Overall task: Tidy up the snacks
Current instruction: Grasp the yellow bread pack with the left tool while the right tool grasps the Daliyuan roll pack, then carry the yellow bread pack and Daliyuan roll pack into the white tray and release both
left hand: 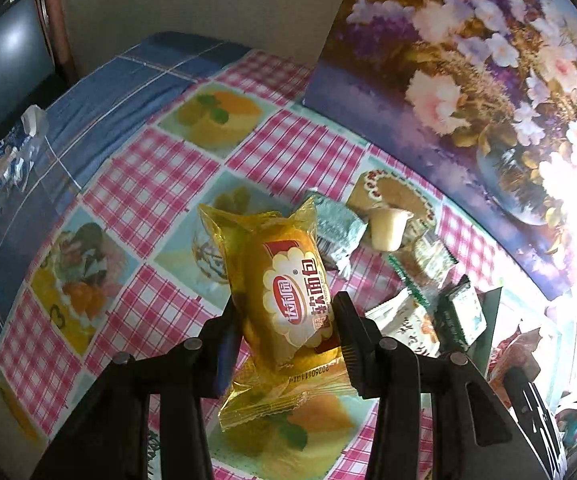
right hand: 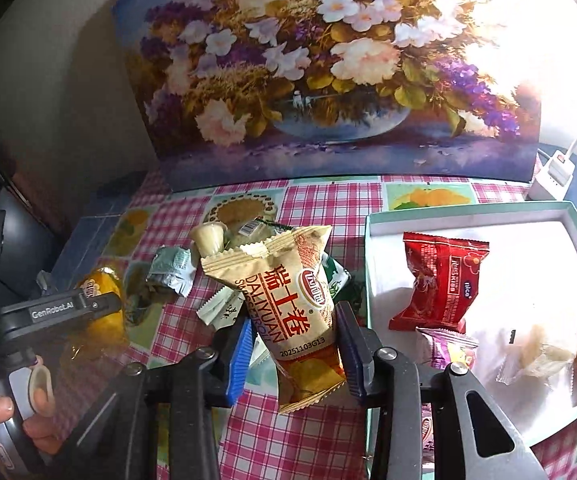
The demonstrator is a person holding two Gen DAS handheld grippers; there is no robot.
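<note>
1. Tan paper-look Swiss roll packet (right hand: 294,316) pinched between the right tongs (right hand: 294,344), held clear above the counter (right hand: 320,208); long axis roughly upright in the right wrist view, tilted a little, crimped top edge pointing up and away from the tongs, bottom seal hanging below the pads.
2. White tray (right hand: 372,256) with teal rim lying just to the right of the right tongs, rim edge nearly level with the right finger; judged the goal of the coming move, so a short shift rightward over the rim. Right tongs clearly the nearer of the two.
3. Already in the tray: red snack packet (right hand: 440,280), purple packet (right hand: 448,348), clear-wrapped sweet (right hand: 536,356).
4. Yellow soft-bread packet (left hand: 284,300) pinched by the left tongs (left hand: 284,328), also lifted off the counter; long axis running away from the tongs, slightly leaned, far crimp pointing forward and up.
5. Left tongs well to the left of the tray, with the loose pile between: jelly cup (right hand: 208,236), silver-green packet (right hand: 170,270).
6. Likely risk: the hanging bottom seal of the Swiss roll catching the tray rim.
</note>
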